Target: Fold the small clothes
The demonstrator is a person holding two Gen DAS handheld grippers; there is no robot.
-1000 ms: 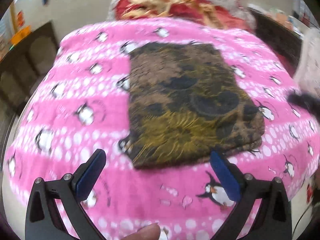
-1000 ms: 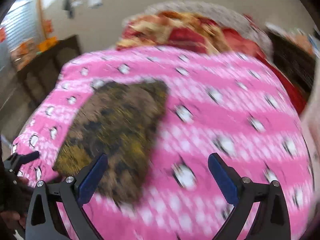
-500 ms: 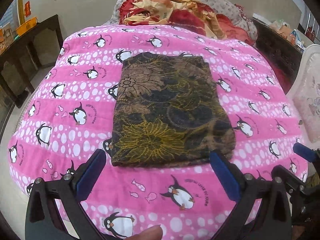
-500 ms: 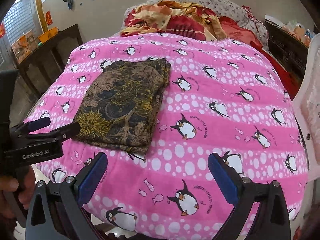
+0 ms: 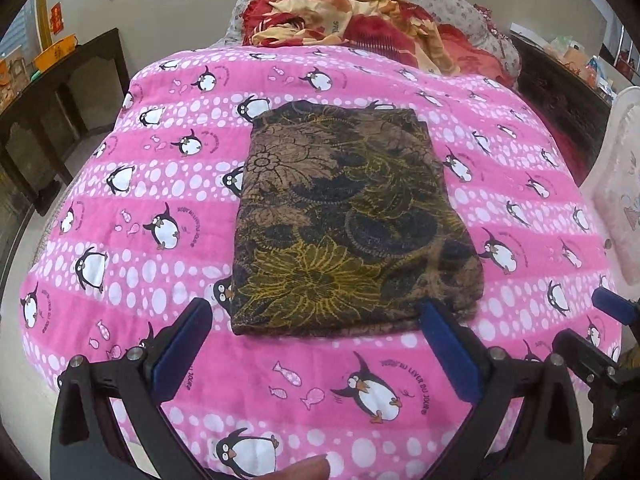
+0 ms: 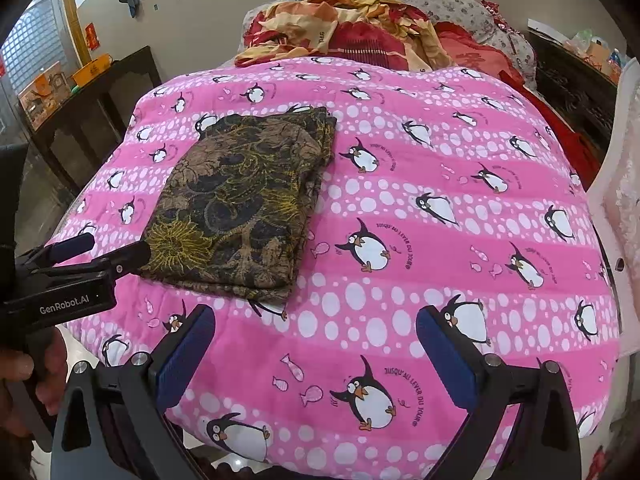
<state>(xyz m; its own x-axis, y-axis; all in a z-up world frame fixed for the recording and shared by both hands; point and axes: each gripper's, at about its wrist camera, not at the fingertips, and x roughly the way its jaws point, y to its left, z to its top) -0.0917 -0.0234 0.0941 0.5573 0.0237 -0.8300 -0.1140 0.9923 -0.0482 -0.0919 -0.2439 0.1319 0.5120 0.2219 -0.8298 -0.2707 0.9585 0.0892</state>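
Both tools, the left tool (image 5: 316, 340) and right tool (image 6: 316, 344), hang spread and empty short of the bed (image 5: 360, 364), where the brown cloth (image 5: 344, 224) already lies folded flat, so little seems left.

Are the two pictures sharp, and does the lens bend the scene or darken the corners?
Left wrist view: sharp, the folded brown cloth shows its flower print clearly; the fisheye bulges the pink penguin blanket and blackens the corners. Right wrist view: equally sharp, same bulge and dark corners; light is soft, without glare.
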